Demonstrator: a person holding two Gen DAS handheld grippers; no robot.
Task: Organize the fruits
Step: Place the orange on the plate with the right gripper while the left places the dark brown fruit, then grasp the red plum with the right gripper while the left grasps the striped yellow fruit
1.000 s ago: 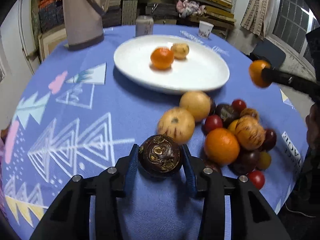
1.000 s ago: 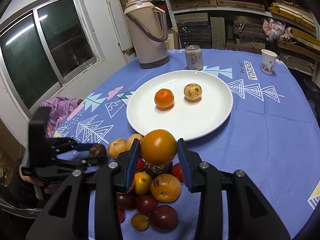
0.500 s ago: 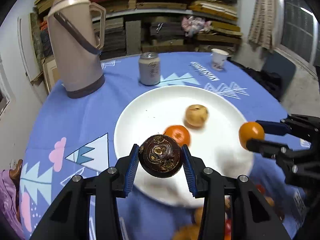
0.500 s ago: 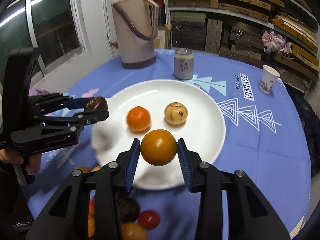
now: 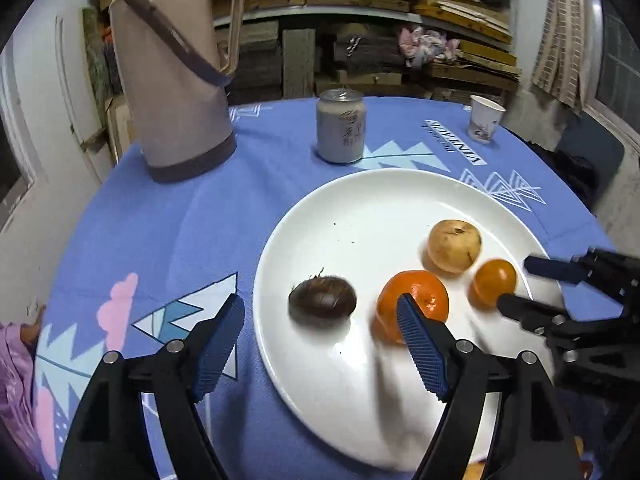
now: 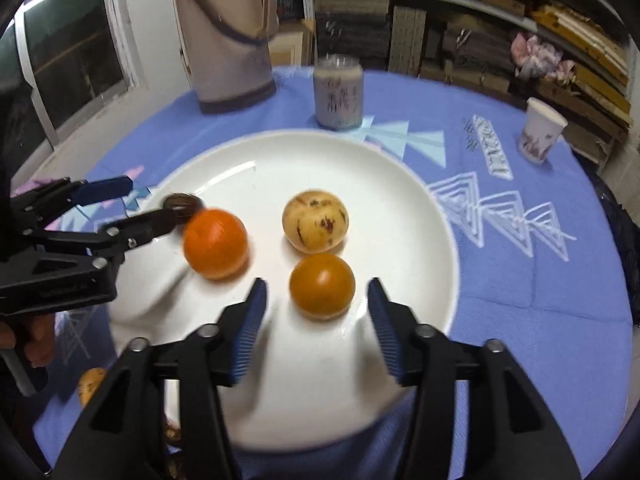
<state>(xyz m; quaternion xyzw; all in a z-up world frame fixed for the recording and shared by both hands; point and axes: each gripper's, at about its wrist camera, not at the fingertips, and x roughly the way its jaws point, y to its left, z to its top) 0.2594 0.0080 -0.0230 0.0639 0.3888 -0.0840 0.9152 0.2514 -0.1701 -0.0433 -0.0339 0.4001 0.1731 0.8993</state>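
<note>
A white plate (image 5: 360,208) (image 6: 400,184) holds a dark brown fruit (image 5: 322,300) (image 6: 182,202), a bright orange (image 5: 414,300) (image 6: 215,243), a yellow spotted fruit (image 5: 454,245) (image 6: 315,220) and a smaller orange fruit (image 5: 494,282) (image 6: 322,286). My left gripper (image 5: 320,320) is open, with the brown fruit lying on the plate between and just beyond its fingertips. My right gripper (image 6: 316,304) is open around the small orange fruit, which rests on the plate. Each gripper shows in the other's view, the right one (image 5: 524,286) and the left one (image 6: 140,204).
A tall beige thermos (image 5: 172,68) (image 6: 228,32), a drink can (image 5: 341,126) (image 6: 338,96) and a paper cup (image 5: 485,119) (image 6: 540,134) stand behind the plate on the blue patterned cloth. More fruit (image 6: 90,386) lies near the plate's front left edge.
Both grippers carried their fruit over the plate, lowered and opened. The brown fruit and the small orange fruit now lie on the plate.
</note>
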